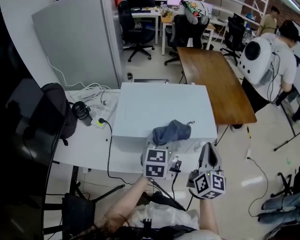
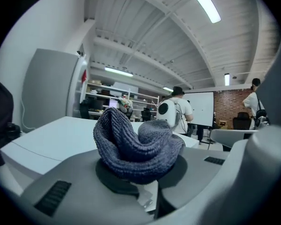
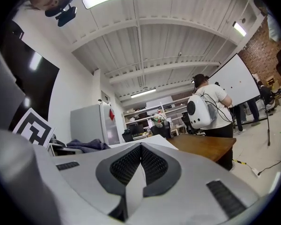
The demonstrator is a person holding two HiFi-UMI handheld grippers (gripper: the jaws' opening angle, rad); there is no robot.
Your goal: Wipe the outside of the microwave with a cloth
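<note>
The white microwave (image 1: 157, 106) stands on a white table, seen from above in the head view. A blue-grey knitted cloth (image 1: 171, 132) lies bunched on the front edge of its top. My left gripper (image 1: 161, 145) is shut on the cloth (image 2: 135, 146), which bulges up between the jaws in the left gripper view. My right gripper (image 1: 209, 154) hovers off the microwave's front right corner, shut with nothing held; its jaws meet in the right gripper view (image 3: 139, 165). The cloth (image 3: 86, 146) and the left gripper's marker cube (image 3: 33, 127) show at that view's left.
A black camera lens (image 1: 81, 111), a power strip and white cables (image 1: 97, 100) lie left of the microwave. A black cord (image 1: 109, 149) hangs off the table front. A brown wooden table (image 1: 215, 81) stands to the right, with a person (image 1: 270, 64) beside it.
</note>
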